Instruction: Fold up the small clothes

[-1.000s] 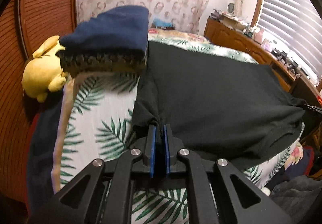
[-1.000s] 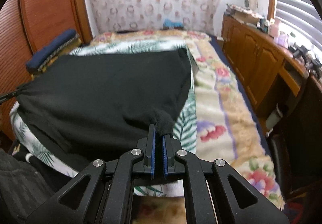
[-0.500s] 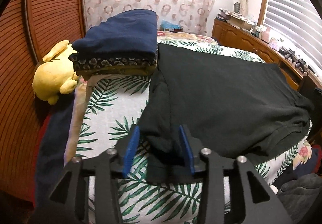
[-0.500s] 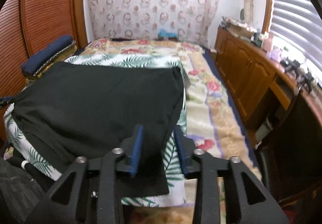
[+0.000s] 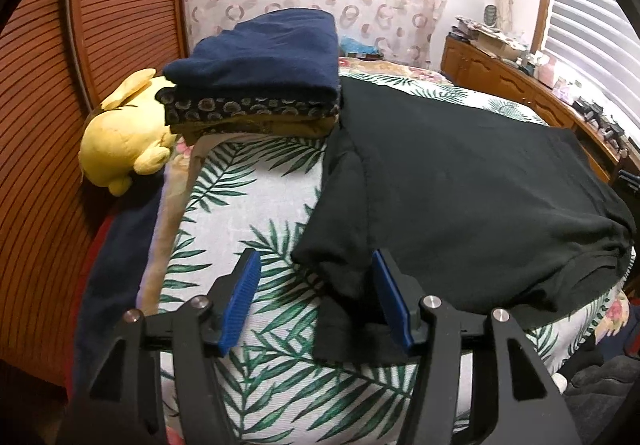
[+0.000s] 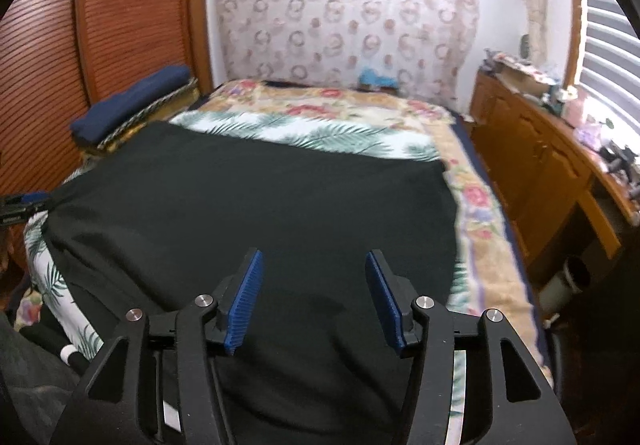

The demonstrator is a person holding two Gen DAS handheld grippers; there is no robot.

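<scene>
- Left wrist view has the left gripper [image 5: 316,287] low in the middle of the frame, jaws partway apart and opening; the sleeve corner of the black shirt [image 5: 460,181] sits loose between the blue pads [image 5: 242,301], nothing pinched, so it's let go
- Right wrist view, same story: right gripper [image 6: 312,293] at bottom centre, jaws mid-width and opening, hovering over the shirt [image 6: 248,205] with empty hands; I'd say the cloth lies under them, not in them
- shirt is spread across the leaf-print bedcover [image 5: 248,213], filling the middle of both frames; its near edge droops over the bed's edge at lower right in the left view
- what could bite imo: that overhanging hem could drag the whole thing off once tugged; grabbing one layer instead of both at the sleeve would leave a lumpy fold
- folded pile [image 5: 260,85] at upper left touches the shirt's far corner, with the yellow plush [image 5: 120,137] beside it; a wide sweep could knock the stack or catch the shirt under it
</scene>
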